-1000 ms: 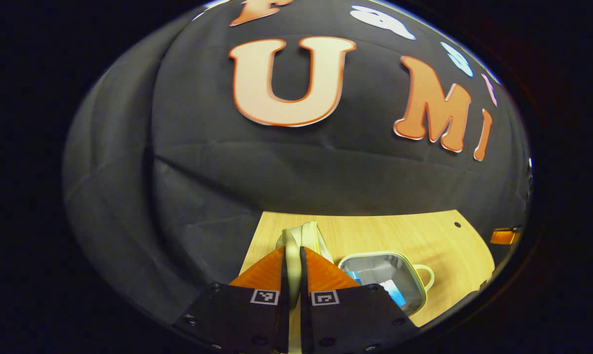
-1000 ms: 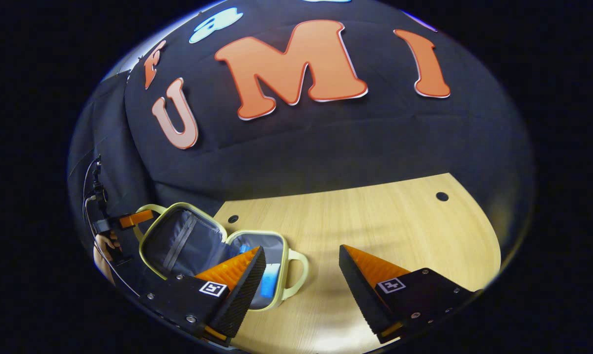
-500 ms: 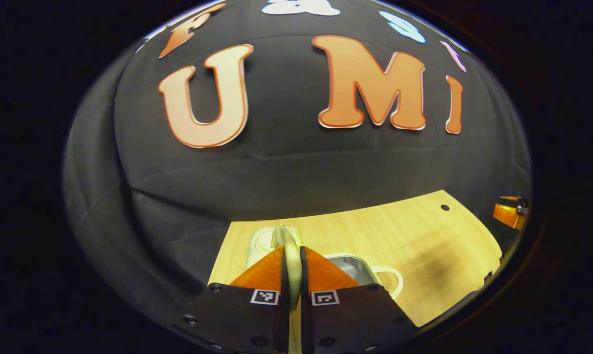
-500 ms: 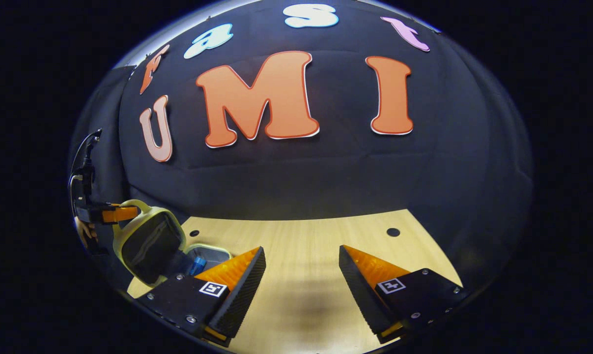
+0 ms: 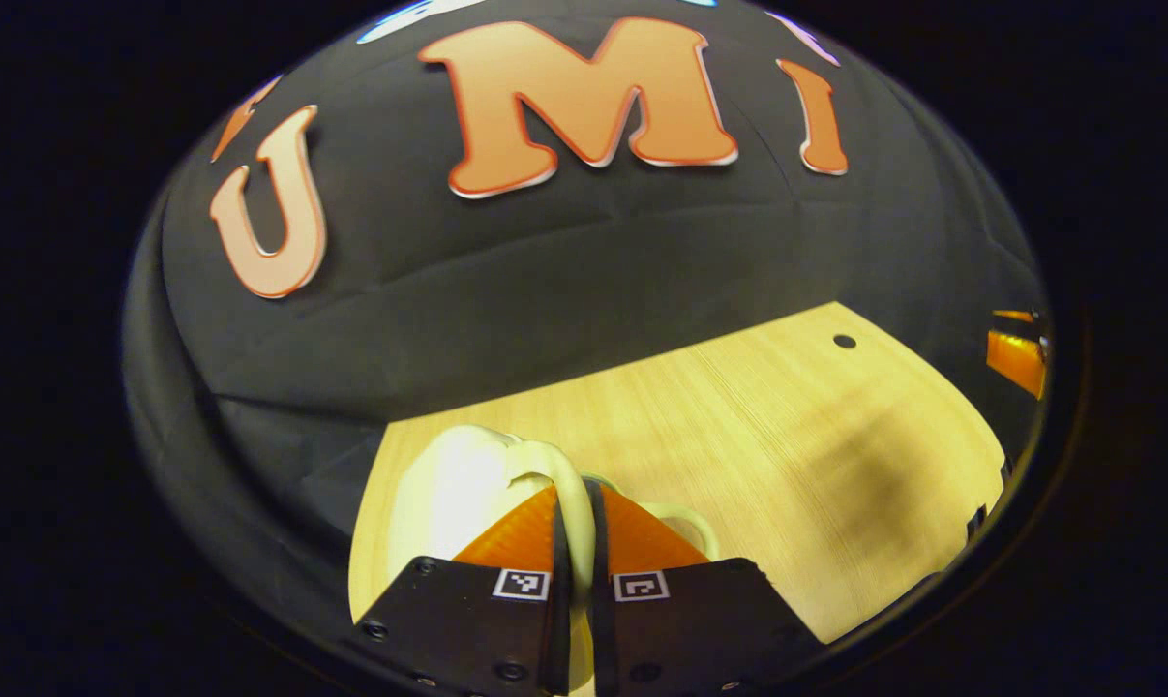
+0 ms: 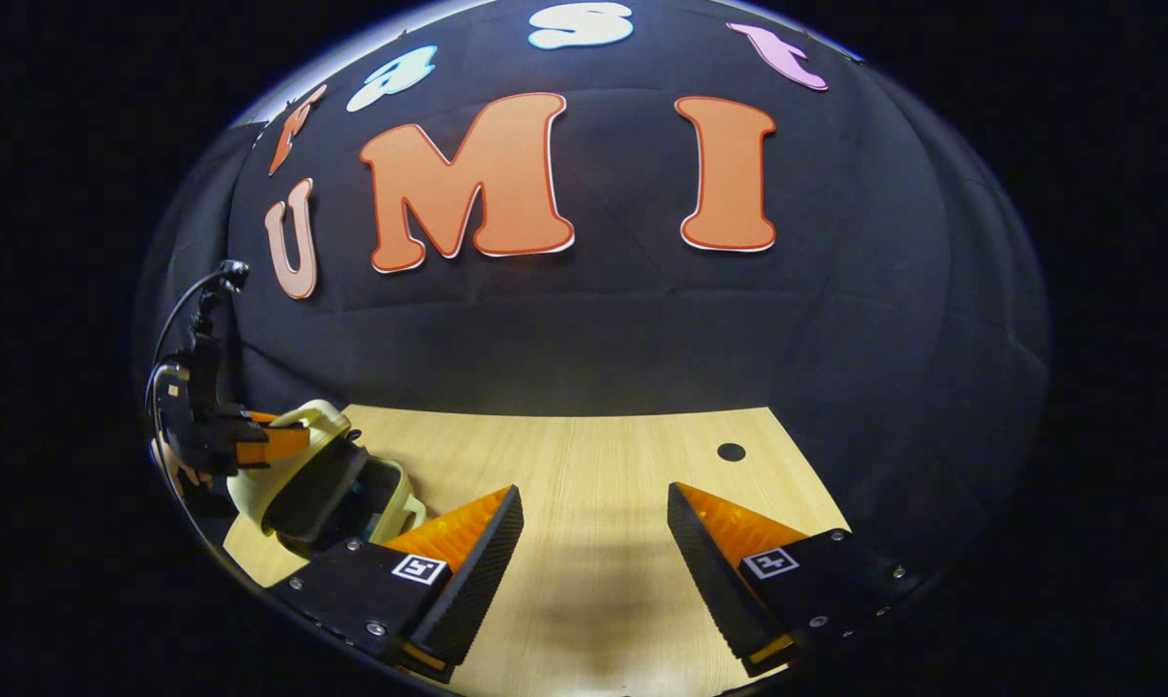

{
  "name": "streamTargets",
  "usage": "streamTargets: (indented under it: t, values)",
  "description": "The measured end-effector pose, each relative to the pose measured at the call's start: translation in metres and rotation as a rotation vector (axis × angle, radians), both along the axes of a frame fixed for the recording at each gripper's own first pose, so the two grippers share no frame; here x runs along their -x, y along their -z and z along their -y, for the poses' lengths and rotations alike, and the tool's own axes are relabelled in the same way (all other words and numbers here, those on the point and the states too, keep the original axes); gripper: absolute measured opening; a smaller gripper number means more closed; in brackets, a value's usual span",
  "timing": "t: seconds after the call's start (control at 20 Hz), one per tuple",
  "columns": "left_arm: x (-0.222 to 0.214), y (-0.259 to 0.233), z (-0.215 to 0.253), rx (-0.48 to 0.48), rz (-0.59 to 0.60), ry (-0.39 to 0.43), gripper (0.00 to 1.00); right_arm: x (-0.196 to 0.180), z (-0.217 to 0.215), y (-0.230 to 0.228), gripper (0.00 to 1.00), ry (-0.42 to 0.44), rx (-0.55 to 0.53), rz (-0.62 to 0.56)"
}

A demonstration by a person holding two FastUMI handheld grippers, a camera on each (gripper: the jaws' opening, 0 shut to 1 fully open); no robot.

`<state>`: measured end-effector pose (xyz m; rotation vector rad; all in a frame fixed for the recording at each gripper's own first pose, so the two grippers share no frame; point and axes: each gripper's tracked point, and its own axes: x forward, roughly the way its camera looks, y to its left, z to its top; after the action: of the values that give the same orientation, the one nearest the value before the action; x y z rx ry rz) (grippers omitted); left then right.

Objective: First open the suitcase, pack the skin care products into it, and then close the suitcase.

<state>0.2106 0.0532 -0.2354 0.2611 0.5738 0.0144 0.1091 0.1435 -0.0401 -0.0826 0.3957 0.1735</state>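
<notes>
In the right gripper view, the left gripper [image 6: 279, 440] is seen at the desk's [image 6: 622, 484] left edge, with a hand [image 6: 172, 469] partly visible behind it, and its fingers are pinched on the pale loop handle [image 6: 314, 418] of the suitcase lid [image 6: 293, 474]. The lid is tipped far lower over the suitcase [image 6: 390, 494] than half a second ago, so only a narrow dark gap is left and the skin care products seen a second ago are now hidden. In the left gripper view, the same handle [image 5: 576, 499] is clamped between the closed fingers [image 5: 516, 532], the lid's pale outer shell [image 5: 448, 484] is turned toward the camera, and the base's handle [image 5: 685, 518] is glimpsed just right of the fingers. Further right, the right gripper [image 6: 593, 542] is held spread wide and empty above the desk's front middle, apart from the suitcase; its position over the desk is little changed.
</notes>
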Motion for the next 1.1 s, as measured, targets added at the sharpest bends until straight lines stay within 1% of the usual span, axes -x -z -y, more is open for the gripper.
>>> streamTargets:
  t: [0.25, 0.35, 0.45, 0.55, 0.65, 0.75, 0.8, 0.85, 0.9, 0.95, 1.05, 1.1]
  values:
    - [-0.012, 0.076, 0.047, -0.065, -0.134, 0.043, 0.1, -0.001, 0.031, 0.004, 0.95, 0.03, -0.002, -0.009]
    - [-0.013, 0.106, 0.059, -0.079, -0.177, 0.036, 0.1, -0.001, 0.044, 0.006, 0.95, 0.043, 0.011, -0.006]
    - [-0.016, 0.126, 0.053, -0.085, -0.211, 0.02, 0.1, 0.001, 0.054, 0.007, 0.95, 0.051, 0.018, -0.007]
    - [-0.013, 0.141, 0.054, -0.09, -0.245, -0.001, 0.1, 0.003, 0.061, 0.01, 0.95, 0.053, 0.025, -0.014]
    - [-0.016, 0.148, 0.054, -0.114, -0.252, -0.021, 0.1, 0.005, 0.064, 0.012, 0.95, 0.049, 0.023, -0.024]
    - [-0.016, 0.148, 0.054, -0.131, -0.259, -0.034, 0.17, 0.006, 0.066, 0.013, 0.95, 0.045, 0.022, -0.025]
    - [-0.013, 0.145, 0.05, -0.143, -0.25, -0.055, 0.21, 0.006, 0.065, 0.013, 0.95, 0.042, 0.02, -0.023]
    - [-0.013, 0.138, 0.046, -0.14, -0.225, -0.071, 0.36, 0.005, 0.064, 0.013, 0.95, 0.038, 0.015, -0.022]
    - [-0.014, 0.129, 0.047, -0.101, -0.189, -0.072, 0.51, 0.005, 0.061, 0.012, 0.96, 0.031, 0.009, -0.019]
    - [-0.011, 0.116, 0.052, -0.04, -0.152, -0.07, 0.67, 0.005, 0.058, 0.011, 0.96, 0.023, 0.004, -0.015]
    - [-0.007, 0.075, 0.061, 0.033, -0.042, -0.088, 1.0, 0.005, 0.05, 0.009, 0.96, 0.01, 0.005, -0.006]
    - [-0.005, 0.051, 0.058, 0.056, 0.024, -0.099, 0.99, 0.004, 0.045, 0.007, 0.96, 0.002, 0.006, 0.0]
